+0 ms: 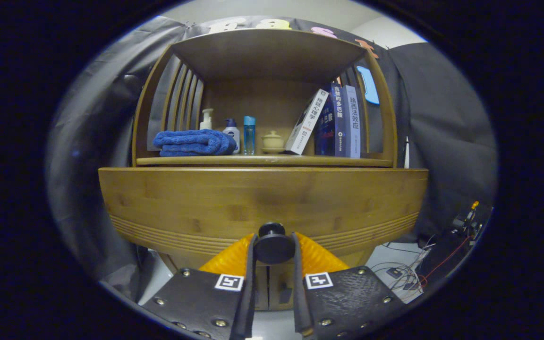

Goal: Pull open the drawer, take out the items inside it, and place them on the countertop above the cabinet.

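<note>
Drawer [262, 198] front shut, below countertop front edge [262, 161]; knob [274, 245] at lower centre. Gripper [274, 250] fingers clamp knob either side. Risk: round knob slips free if pull runs off-axis; cabinet shifts, books [335, 123] topple.

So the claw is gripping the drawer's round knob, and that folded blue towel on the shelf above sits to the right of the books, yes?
Not quite. The gripper view shows the claw gripping the round knob, but the folded blue towel lies left of the books, with bottles between.
</note>
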`<control>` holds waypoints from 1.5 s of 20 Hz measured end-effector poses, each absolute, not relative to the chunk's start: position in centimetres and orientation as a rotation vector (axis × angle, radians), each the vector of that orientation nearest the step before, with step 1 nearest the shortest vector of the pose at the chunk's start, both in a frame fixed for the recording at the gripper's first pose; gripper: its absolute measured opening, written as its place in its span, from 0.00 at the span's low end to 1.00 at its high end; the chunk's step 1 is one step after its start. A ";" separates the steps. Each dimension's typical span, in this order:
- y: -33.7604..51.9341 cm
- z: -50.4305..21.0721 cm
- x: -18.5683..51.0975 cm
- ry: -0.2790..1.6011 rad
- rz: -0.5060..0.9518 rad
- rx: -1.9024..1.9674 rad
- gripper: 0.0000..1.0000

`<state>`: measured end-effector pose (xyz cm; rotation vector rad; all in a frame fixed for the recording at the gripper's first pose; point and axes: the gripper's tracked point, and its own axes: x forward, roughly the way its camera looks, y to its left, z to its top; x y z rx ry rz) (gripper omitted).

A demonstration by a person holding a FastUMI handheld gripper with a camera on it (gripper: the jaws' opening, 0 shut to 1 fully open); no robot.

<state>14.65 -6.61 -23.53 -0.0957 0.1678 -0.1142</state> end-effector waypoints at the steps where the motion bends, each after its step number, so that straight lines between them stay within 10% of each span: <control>1: -6.4 -23.5 13.8 0.176 -0.102 -0.107 0.33; 17: -5.9 -23.6 2.1 0.229 -0.092 -0.140 0.34; 20: -4.8 -22.8 0.0 0.194 -0.062 -0.237 0.01; 28: -4.0 -17.2 1.8 0.144 -0.035 -0.164 0.03; 30: -4.3 -15.4 3.2 0.132 -0.044 -0.153 0.18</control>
